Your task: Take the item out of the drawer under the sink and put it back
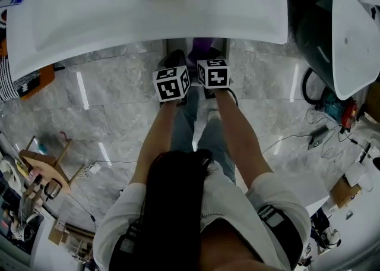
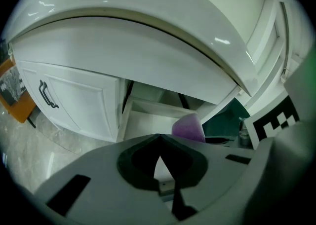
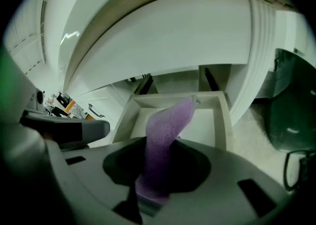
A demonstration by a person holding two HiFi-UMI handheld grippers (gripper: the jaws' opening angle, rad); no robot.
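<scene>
Right claw [image 3: 157,162]: grasping purple cloth [image 3: 173,120], drawer [image 3: 223,120] ahead, below.
Left claw [image 2: 159,139]: clenched, empty.
Risk: limp cloth tip may snag drawer's rim.

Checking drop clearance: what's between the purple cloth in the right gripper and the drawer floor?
Nothing. In the right gripper view the purple cloth, clamped in the right gripper, extends over the open drawer, whose visible floor is bare.
</scene>
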